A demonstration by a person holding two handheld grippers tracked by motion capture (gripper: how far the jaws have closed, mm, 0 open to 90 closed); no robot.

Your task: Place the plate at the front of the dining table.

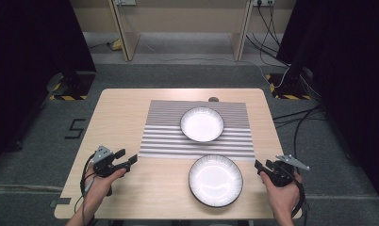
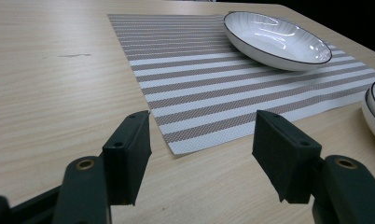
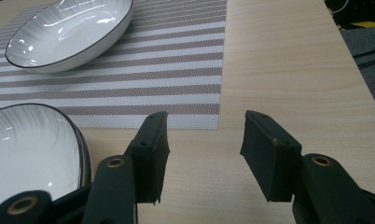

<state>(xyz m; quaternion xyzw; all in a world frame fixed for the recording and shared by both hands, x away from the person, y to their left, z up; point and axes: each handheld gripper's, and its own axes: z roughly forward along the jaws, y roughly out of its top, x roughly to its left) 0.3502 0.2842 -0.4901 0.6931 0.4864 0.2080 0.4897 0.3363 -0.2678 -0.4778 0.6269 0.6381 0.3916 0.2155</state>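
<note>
At the left of the high view, a hand (image 1: 99,186) holds the left tongs (image 1: 126,158) low over the bare wood of the worktop (image 1: 121,108), just off the near left corner of the striped placemat (image 1: 164,136). Their jaws stand spread apart with nothing between them; in the left gripper view the mat's corner lies on the wood just beyond the gap.

The placemat lies flat across the middle of the worktop, its stripes running side to side. On it, toward its far half, sits a white bowl with a dark rim (image 1: 202,124), upright and empty. A second white dish with a dark rim (image 1: 216,181) rests on the bare wood just in front of the mat's near edge, close to the worktop's near side; from the right gripper view its edge looks doubled, as if two were stacked, though I cannot tell for sure.

At the right, the other hand (image 1: 283,193) holds the right tongs (image 1: 262,165) beside that near dish, apart from it. Their jaws also stand wide, holding nothing, over bare wood.
</note>
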